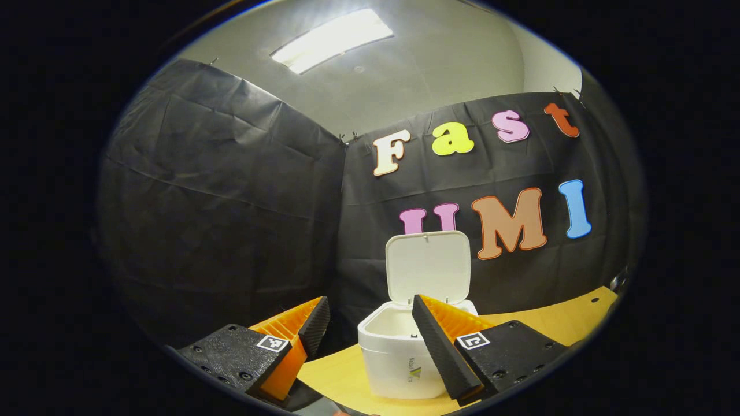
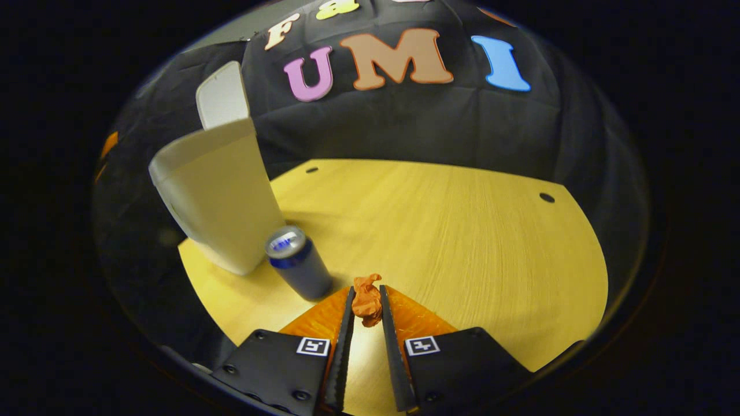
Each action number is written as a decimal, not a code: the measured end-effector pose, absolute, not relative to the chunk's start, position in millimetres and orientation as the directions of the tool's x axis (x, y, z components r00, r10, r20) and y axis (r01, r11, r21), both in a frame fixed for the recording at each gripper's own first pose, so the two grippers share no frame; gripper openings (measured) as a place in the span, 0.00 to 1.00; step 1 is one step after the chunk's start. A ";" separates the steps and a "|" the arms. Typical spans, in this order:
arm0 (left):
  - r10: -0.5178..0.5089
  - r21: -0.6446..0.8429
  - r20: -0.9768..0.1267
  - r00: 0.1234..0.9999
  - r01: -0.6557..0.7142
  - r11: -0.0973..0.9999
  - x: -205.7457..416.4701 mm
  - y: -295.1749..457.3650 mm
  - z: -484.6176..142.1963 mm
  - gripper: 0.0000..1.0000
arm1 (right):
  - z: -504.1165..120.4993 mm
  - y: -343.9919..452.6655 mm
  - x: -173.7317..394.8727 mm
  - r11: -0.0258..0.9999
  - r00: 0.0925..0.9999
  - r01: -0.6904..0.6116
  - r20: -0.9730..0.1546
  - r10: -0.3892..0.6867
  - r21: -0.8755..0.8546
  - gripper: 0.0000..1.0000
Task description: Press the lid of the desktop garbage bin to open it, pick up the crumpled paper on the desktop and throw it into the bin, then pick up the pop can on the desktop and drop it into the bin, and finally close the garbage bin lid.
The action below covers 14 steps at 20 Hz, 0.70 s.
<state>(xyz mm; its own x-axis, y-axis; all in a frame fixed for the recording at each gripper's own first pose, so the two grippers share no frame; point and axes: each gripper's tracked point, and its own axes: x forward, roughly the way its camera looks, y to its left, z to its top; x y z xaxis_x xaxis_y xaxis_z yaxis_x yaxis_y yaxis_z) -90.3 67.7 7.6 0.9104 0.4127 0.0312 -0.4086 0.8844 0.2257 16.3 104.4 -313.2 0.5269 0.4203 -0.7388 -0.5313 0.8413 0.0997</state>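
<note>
Orange paper: the crumpled paper [image 2: 367, 301] sits right between the tips of my right gripper [image 2: 366, 306], pinched from both sides by the two fingers, over the desk [image 2: 462, 231].
Right gripper: nearly closed, with just the wad's width between the fingers; whether the wad rests on the wood or is lifted off it, I cannot tell.
Pop can: the pop can [image 2: 298, 263] stands upright on the desk, just left of my right gripper's tips and just beside the bin's near corner.
Bin: in the right gripper view the white garbage bin [image 2: 217, 196] stands at the desk's left edge with its lid [image 2: 221, 95] tipped up.
Left gripper: my left gripper [image 1: 365, 316] is spread wide and holds nothing.
Bin from the left: the open bin [image 1: 399, 358] lies straight ahead of my left gripper, partly behind its right-hand finger, lid [image 1: 428, 266] upright, white inside showing.
</note>
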 end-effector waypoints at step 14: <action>0.549 0.223 0.068 0.833 -0.549 0.805 -138.6 124.4 14.0 0.89 | -147.5 339.4 27.2 0.468 0.420 -0.884 -0.463 0.780 -0.014 0.41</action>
<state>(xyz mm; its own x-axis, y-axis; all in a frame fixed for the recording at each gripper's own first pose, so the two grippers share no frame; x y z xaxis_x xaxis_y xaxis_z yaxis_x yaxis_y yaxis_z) -138.6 124.4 14.0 0.8328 0.5493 0.0684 -0.5494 0.8053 0.2227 27.2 339.4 -147.5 0.4203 0.7805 -0.4628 -0.8838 0.4676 -0.0142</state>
